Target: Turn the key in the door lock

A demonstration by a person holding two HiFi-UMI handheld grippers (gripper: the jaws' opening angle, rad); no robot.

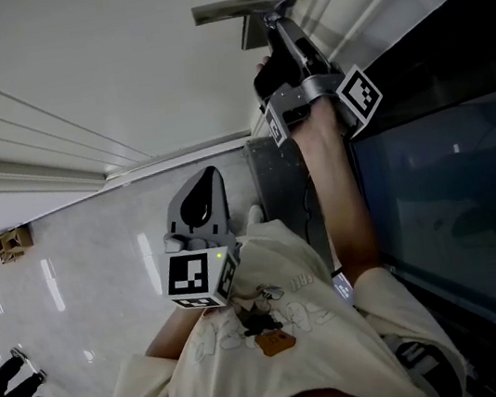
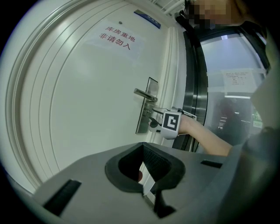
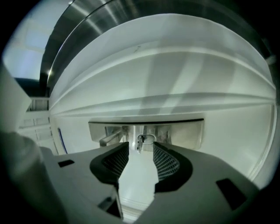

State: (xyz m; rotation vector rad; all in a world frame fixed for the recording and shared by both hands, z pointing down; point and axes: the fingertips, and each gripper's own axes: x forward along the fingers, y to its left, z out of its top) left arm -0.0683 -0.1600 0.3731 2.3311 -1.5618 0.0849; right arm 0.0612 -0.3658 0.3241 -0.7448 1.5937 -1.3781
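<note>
A small key with a wire ring (image 3: 141, 141) sticks out of the steel lock plate (image 3: 183, 131) on the white door (image 3: 175, 65), beside the lever handle (image 3: 111, 138). My right gripper (image 3: 141, 147) is open right at the key; its ribbed pads (image 3: 164, 159) stand apart and do not press on it. In the head view the right gripper (image 1: 277, 26) reaches up to the lock below the handle (image 1: 230, 7), and the key is hidden there. My left gripper (image 1: 209, 173) hangs back near the person's chest, shut and empty. It (image 2: 142, 146) looks on at the right gripper's marker cube (image 2: 171, 124).
A dark glass panel (image 1: 456, 205) in a steel frame (image 2: 192, 87) runs beside the door on the lock side. A printed notice (image 2: 116, 37) is stuck on the door above. Glossy floor (image 1: 72, 269) with a small cardboard box (image 1: 10, 242) lies behind.
</note>
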